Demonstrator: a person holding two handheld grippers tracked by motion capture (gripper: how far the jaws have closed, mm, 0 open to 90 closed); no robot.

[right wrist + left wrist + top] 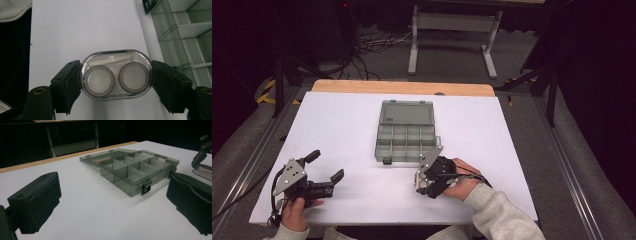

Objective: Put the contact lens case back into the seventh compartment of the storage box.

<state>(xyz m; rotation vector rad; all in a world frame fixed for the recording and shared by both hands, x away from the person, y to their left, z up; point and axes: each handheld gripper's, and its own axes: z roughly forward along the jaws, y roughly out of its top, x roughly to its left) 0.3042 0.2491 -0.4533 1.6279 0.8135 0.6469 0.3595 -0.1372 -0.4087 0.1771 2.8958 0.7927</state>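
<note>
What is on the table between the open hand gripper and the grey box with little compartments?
Nothing: the left gripper view shows bare white table between the left gripper and the compartment box.

Lab recording bay: black curtains, floor cables (367, 47), white-topped table (337, 130), metal stand (454, 30).

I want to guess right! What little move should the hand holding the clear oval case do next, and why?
Probably carry the contact lens case over to the open organizer box. The right gripper already clamps it, and the box's compartments look bare, close beside it.
</note>
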